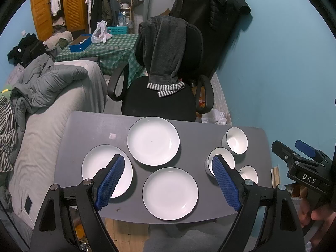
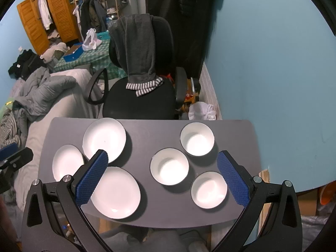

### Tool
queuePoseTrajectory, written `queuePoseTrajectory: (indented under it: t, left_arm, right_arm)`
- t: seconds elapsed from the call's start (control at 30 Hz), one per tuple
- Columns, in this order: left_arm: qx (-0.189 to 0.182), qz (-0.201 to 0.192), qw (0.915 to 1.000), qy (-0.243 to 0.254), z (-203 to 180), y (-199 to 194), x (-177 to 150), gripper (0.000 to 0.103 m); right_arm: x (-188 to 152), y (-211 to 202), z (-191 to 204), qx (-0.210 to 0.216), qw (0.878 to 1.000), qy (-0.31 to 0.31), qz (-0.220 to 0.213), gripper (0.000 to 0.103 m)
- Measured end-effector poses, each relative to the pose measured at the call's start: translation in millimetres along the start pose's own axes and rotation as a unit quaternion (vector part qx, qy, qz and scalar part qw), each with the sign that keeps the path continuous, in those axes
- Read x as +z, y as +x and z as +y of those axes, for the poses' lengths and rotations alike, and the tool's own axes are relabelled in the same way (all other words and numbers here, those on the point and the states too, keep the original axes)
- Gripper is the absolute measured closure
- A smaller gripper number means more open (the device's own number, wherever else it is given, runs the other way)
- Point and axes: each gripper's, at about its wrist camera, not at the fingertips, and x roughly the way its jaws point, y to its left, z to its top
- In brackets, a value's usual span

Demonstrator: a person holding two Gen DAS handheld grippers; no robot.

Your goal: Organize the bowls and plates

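Observation:
Three white plates lie on a small grey table (image 1: 88, 126): a far plate (image 1: 153, 140), a left plate (image 1: 100, 166) and a near plate (image 1: 170, 193). Three white bowls stand at the right: a far bowl (image 2: 197, 139), a middle bowl (image 2: 169, 166) and a near bowl (image 2: 209, 190). None are stacked. My left gripper (image 1: 168, 163) is open and empty, above the near side of the table. My right gripper (image 2: 162, 159) is open and empty, above the table's near edge. The right gripper also shows at the right edge of the left wrist view (image 1: 302, 157).
A black office chair (image 1: 159, 96) with a grey garment draped over it stands just beyond the table. A grey sofa (image 1: 52, 113) with clothes is at the left. A blue wall (image 1: 283, 73) is at the right. A white bag (image 2: 201, 110) lies on the floor.

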Motion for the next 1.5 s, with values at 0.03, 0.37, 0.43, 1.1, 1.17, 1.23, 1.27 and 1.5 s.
queuePoseTrajectory:
  t: [0.03, 0.37, 0.43, 1.1, 1.17, 1.23, 1.27, 1.5]
  left_arm:
    - [0.0, 0.0, 1.0, 0.001, 0, 0, 0, 0.016]
    - [-0.001, 0.003, 1.0, -0.002, -2, 1, 1, 0.016]
    - [-0.002, 0.005, 1.0, -0.003, -1, 0, 1, 0.016]
    - [0.046, 0.043, 0.9974, -0.036, 31, 31, -23, 0.016]
    - [0.053, 0.049, 0.9967, -0.037, 36, 35, -29, 0.016]
    - [0.062, 0.056, 0.9958, -0.037, 39, 39, -34, 0.016]
    - [0.065, 0.058, 0.9955, -0.038, 41, 41, -36, 0.016]
    - [0.084, 0.079, 0.9923, -0.045, 52, 56, -52, 0.016]
  right_arm:
    - [-1, 0, 1, 0.0, 1.0, 0.0, -0.001, 0.001]
    - [0, 0, 1, 0.001, 1.0, 0.0, 0.001, 0.001]
    - [0, 1, 3, 0.001, 1.0, -0.004, 0.004, 0.001]
    - [6, 38, 38, 0.054, 0.992, -0.109, 0.025, 0.001]
    - [5, 47, 45, 0.064, 0.99, -0.125, 0.032, 0.001]
    - [3, 56, 53, 0.076, 0.987, -0.139, 0.039, 0.001]
    - [2, 58, 54, 0.081, 0.986, -0.143, 0.042, 0.001]
    - [-3, 81, 69, 0.11, 0.977, -0.169, 0.067, 0.001]
